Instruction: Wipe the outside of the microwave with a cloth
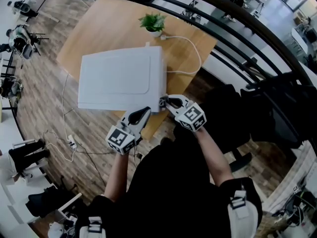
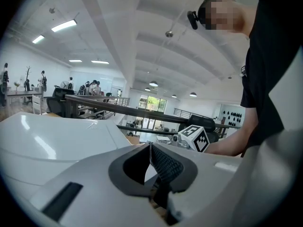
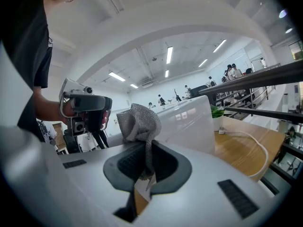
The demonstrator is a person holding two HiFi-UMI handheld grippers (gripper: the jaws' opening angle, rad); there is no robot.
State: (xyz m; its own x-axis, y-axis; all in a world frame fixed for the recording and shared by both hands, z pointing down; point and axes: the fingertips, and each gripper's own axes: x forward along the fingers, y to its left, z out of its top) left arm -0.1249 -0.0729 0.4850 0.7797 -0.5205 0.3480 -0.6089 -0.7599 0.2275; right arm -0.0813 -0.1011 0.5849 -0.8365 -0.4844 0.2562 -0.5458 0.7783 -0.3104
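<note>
While the microwave (image 1: 119,78) lies with its long axis crosswise to me on the wooden table (image 1: 109,29), my right gripper (image 1: 166,102) pinches the grey cloth (image 3: 138,122) at its near right corner. My left gripper (image 1: 143,112), jaws pressed together and empty, points at its near edge, both forearms extended.

White microwave (image 1: 119,78), plain and glossy, on a honey-toned wooden desk (image 1: 99,29). Green leaves on the little plant (image 1: 153,20), with a white pot under it and a white cable (image 1: 193,48) looping over the wood. The right tool (image 3: 144,148) is pale grey with black cross-hatched pads (image 3: 128,161), and the cloth (image 3: 137,119) is grey in a fine knitted mesh. Left tool (image 2: 150,148), same pale grey and black. The left marker cube (image 1: 120,139) and right marker cube (image 1: 192,117) show black-and-white square patterns. The person's shirt (image 1: 173,192) is black, the floor (image 1: 44,108) brown-grey planks, the railing (image 1: 237,24) black.
</note>
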